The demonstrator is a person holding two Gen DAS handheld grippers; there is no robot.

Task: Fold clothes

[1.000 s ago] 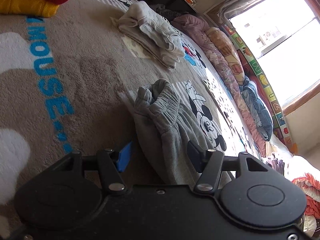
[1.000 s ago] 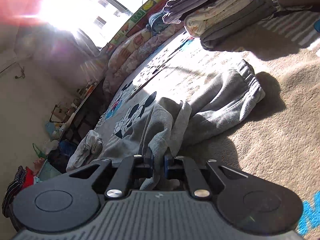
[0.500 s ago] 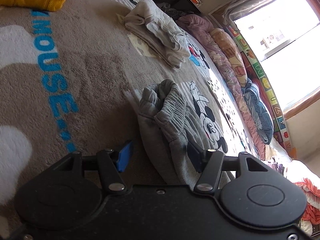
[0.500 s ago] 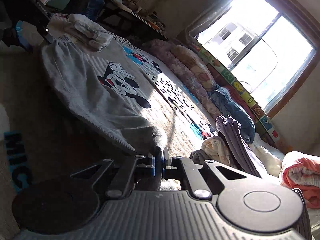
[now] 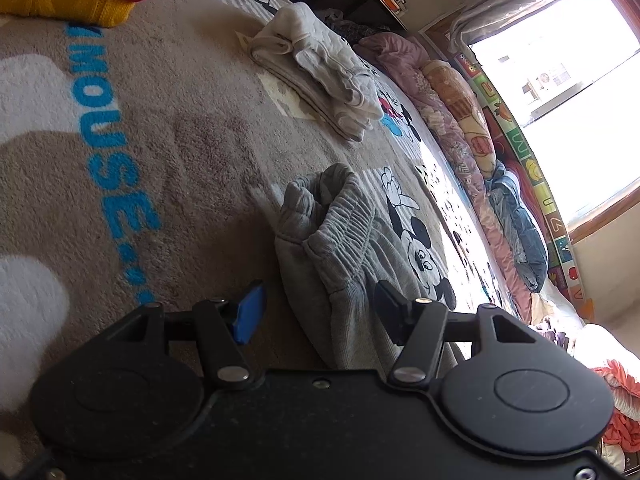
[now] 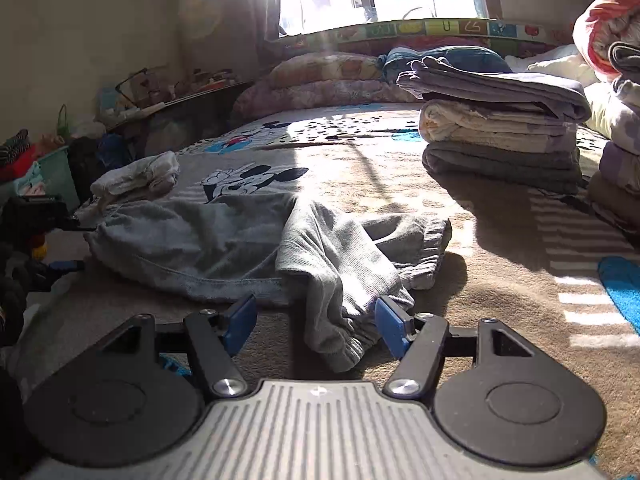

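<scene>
**Grey sweatpants half-folded on the Mickey blanket**

The grey sweatpants point(image 6: 248, 248) lie rumpled on the plush Mickey Mouse blanket point(image 6: 500, 280), one leg flopped over the other, ribbed cuffs bunched nearest the right gripper point(image 6: 316, 320). Its jaws are spread wide, with a cuff lying between the blue pads and nothing pinched. The left gripper point(image 5: 316, 312) is also wide open, hovering at the elastic waistband point(image 5: 344, 216).

Only the left wrist view shows the blue "MOUSE" lettering point(image 5: 116, 168) and a folded white garment point(image 5: 320, 72) up close. Only the right wrist view shows the neat stack of folded clothes point(image 6: 504, 136) on the right, towards the window.
</scene>
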